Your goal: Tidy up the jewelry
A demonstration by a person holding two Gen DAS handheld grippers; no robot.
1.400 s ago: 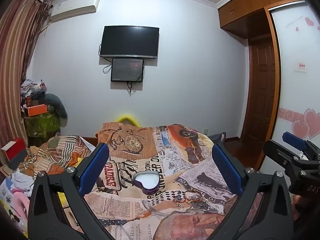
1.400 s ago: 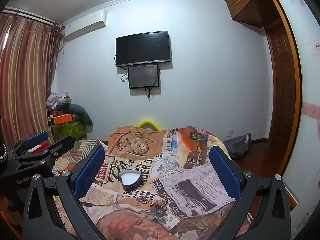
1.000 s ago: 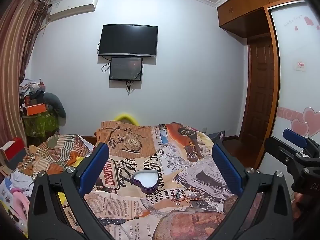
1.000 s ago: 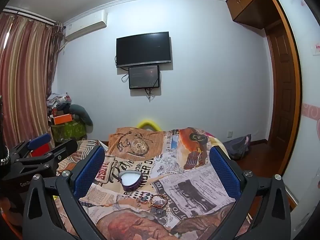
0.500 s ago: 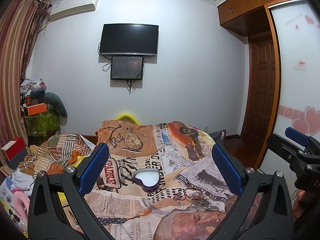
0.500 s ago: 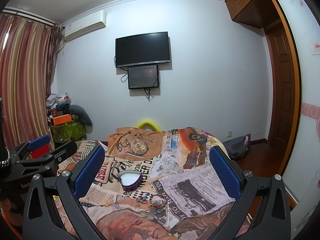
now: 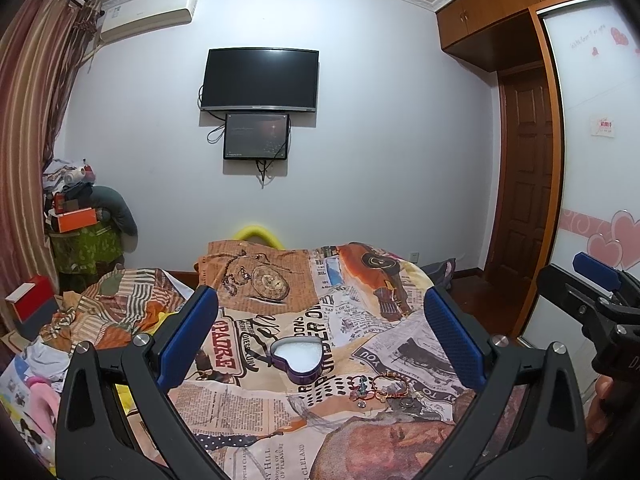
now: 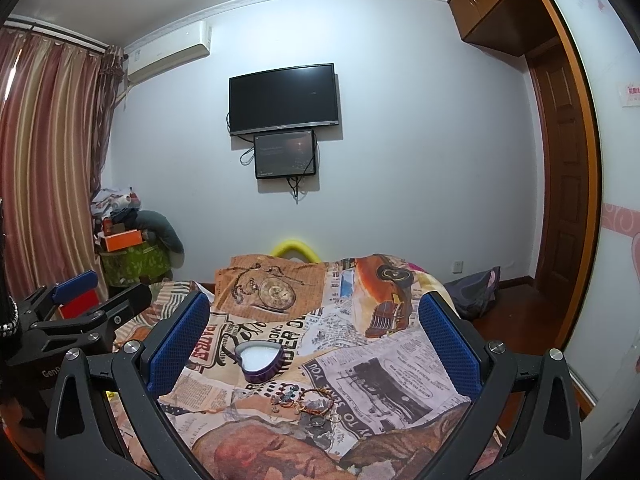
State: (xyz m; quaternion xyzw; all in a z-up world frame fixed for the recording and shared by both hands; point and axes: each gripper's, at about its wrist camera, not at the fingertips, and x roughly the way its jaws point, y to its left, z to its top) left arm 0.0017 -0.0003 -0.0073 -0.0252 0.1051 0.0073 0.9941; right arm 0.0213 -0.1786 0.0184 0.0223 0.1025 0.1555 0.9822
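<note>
Sideways — jewelry [image 8: 306,400] strewn left–right.

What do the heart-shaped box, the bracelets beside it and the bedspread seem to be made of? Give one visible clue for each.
Heart-shaped box: probably thin metal, glossy purple wall, with a matte white lining, perhaps foam.
Bracelets: beads and cord or wire, perhaps; coloured beads and orange-gold loops show, too small to be sure.
Bedspread: soft printed fabric; it creases and folds.

Both views shift only slightly; the left gripper [image 7: 320,322] and right gripper [image 8: 314,330] have barely drifted above the bed [image 7: 400,352].
</note>
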